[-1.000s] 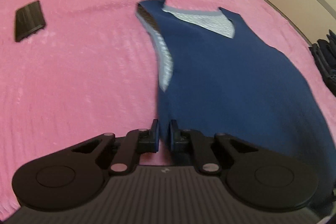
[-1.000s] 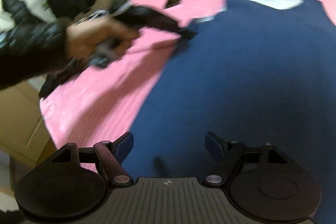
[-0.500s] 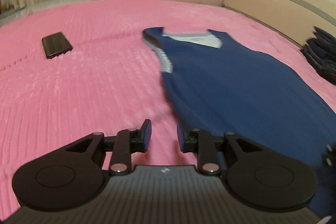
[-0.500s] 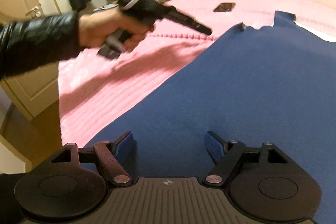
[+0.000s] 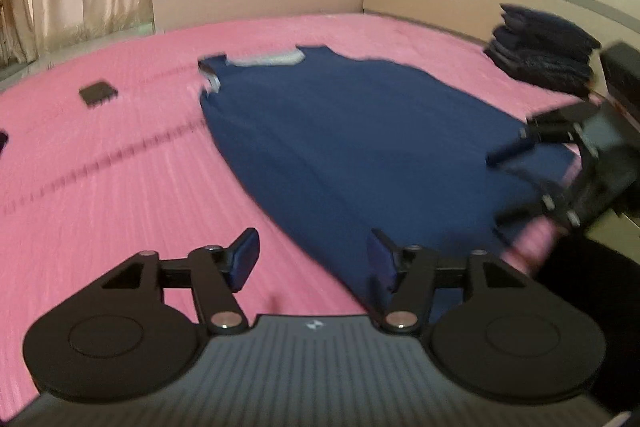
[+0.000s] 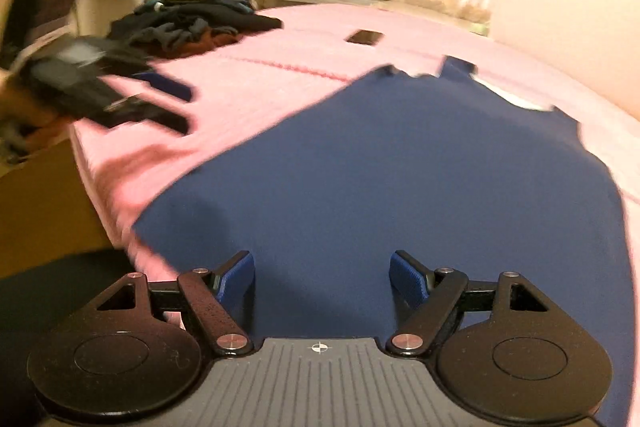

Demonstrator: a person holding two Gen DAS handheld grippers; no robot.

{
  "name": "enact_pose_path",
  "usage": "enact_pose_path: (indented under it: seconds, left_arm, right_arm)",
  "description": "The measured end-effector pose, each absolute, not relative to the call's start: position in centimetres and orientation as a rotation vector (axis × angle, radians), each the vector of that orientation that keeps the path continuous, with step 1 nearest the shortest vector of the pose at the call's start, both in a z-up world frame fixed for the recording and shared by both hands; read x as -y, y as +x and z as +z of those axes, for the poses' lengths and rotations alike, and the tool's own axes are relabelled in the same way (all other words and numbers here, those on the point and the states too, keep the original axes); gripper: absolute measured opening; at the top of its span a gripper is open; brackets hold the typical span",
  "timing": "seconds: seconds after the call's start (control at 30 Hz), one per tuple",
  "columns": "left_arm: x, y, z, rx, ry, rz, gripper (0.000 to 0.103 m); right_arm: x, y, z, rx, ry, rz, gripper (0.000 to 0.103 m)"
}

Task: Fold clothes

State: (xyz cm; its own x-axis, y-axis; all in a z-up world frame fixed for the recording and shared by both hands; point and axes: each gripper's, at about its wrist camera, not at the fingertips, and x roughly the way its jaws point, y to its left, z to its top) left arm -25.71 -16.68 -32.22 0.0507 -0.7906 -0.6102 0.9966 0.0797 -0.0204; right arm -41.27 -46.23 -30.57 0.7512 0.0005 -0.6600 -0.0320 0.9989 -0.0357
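A navy sleeveless top (image 5: 360,147) with a grey inner neckline lies flat on the pink bed (image 5: 100,187); it also fills the right wrist view (image 6: 400,179). My left gripper (image 5: 312,259) is open and empty above the top's lower left corner. My right gripper (image 6: 322,273) is open and empty over the top's hem. Each gripper shows blurred in the other's view: the right one (image 5: 520,183) at the right edge, the left one (image 6: 160,107) at the left.
A black phone (image 5: 98,93) lies on the bed left of the top, also seen in the right wrist view (image 6: 364,37). A stack of folded dark clothes (image 5: 544,55) sits at the bed's far right. A heap of dark clothes (image 6: 192,23) lies beyond the bed.
My left gripper has let go of the top's left edge, opened wide and drawn back toward the hem. My right gripper stayed open and pulled back and lower.
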Motion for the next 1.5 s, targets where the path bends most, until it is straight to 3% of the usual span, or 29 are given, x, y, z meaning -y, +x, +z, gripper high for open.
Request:
enact_pose_path:
  seconds: [0.23, 0.4, 0.43, 0.47, 0.83, 1.17, 1.23, 1.3, 1.5]
  left_arm:
    - [15.3, -32.3, -35.5, -0.546, 0.574, -1.415, 0.053]
    - [15.7, -32.5, -36.8, -0.563, 0.542, -1.311, 0.027]
    - [15.6, -32.5, -36.7, -0.561, 0.533, -1.297, 0.011]
    - [15.4, -32.4, -36.5, -0.563, 0.52, -1.289, 0.001]
    - [13.5, -30.7, -32.1, -0.63, 0.33, -1.29, 0.0]
    - [13.4, -29.6, -34.8, -0.699, 0.378, -1.255, 0.0]
    - [13.3, -29.4, -34.5, -0.694, 0.371, -1.257, 0.0]
    - [13.2, -29.2, -34.0, -0.683, 0.359, -1.261, 0.0]
    - [11.4, -29.0, -30.9, -0.631, 0.376, -1.281, 0.0]
  right_arm:
    - [46.9, -47.0, -30.8, -0.708, 0.082, -0.122, 0.078]
    - [47.7, -50.3, -30.0, -0.684, 0.123, -0.184, 0.078]
    - [48.0, -50.7, -29.9, -0.678, 0.132, -0.199, 0.078]
    - [48.2, -51.1, -29.8, -0.671, 0.142, -0.214, 0.078]
    - [53.2, -57.3, -29.5, -0.602, 0.19, -0.552, 0.078]
    - [62.2, -61.2, -31.8, -0.527, 0.548, -0.589, 0.077]
    - [63.6, -61.2, -32.2, -0.526, 0.63, -0.563, 0.05]
    - [64.2, -61.0, -32.2, -0.537, 0.687, -0.542, 0.006]
    - [63.5, -62.1, -27.0, -0.553, 0.604, -0.499, 0.001]
